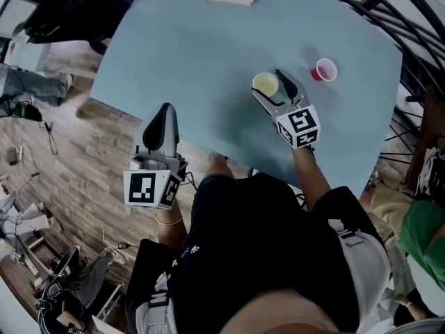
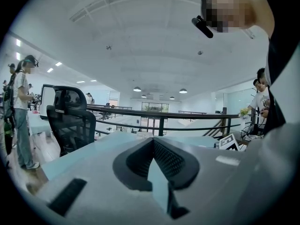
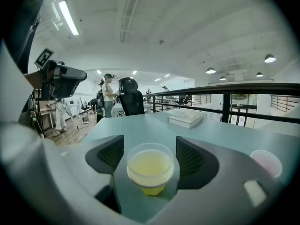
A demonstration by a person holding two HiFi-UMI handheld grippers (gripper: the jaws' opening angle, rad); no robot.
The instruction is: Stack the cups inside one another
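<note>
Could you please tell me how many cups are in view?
2. A small yellow plastic cup stands between the open jaws of the right tool; a small red plastic cup stands apart on the light blue table, to its right. Nested ones may be hidden.

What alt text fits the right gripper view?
A yellow cup stands upright on the pale blue table between the open jaws of the right gripper, with a slim gap at each side. A pink cup sits farther right, a book lies farther back, and a railing runs behind.
</note>
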